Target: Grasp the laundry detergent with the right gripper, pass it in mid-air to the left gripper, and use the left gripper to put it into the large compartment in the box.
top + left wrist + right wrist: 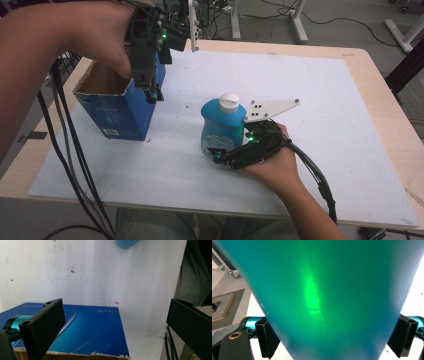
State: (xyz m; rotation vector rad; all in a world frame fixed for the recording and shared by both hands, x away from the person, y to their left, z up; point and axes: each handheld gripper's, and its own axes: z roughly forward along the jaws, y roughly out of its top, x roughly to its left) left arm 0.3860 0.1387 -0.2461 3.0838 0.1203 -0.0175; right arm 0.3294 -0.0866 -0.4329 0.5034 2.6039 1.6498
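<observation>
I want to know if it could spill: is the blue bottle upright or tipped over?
Upright. The blue bottle stands on the white mat, its white cap on top, the right gripper at its base.

bright, even light | soft shadows | close bottle point(324, 297) blurred, green glare

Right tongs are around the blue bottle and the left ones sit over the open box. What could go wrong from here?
1. The right tongs hold the blue bottle low on its body; the white cap end could tip over as it lifts.
2. The open blue box stands upright with the left tongs open at its rim, not gripping it; a nudge from the bottle may shift or topple it.
</observation>
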